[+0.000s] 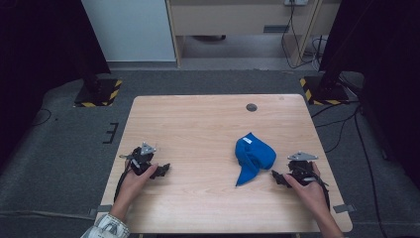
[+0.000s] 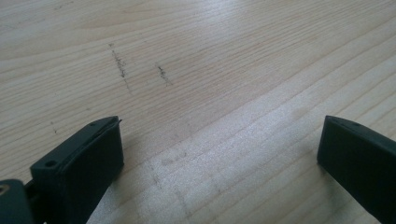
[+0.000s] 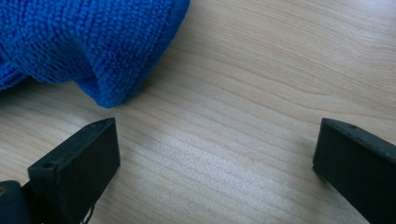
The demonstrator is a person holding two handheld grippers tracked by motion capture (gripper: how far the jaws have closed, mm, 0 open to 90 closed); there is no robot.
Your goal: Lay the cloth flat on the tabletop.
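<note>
A crumpled blue cloth (image 1: 253,157) lies on the table (image 1: 198,124) toward its right side, just beside the right gripper (image 1: 275,177), whose jaws are spread wide with nothing in them, while the left gripper (image 1: 162,170) rests well apart, jaws spread too.

The cloth (image 1: 253,157) lies on the table (image 1: 198,124), just left of the right claw (image 1: 275,177).

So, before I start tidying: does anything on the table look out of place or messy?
Only the blue cloth: it lies crumpled in a heap on the right part of the table, not flat or folded, one corner trailing toward the near edge. A few dark scuff marks show on the wood.
</note>
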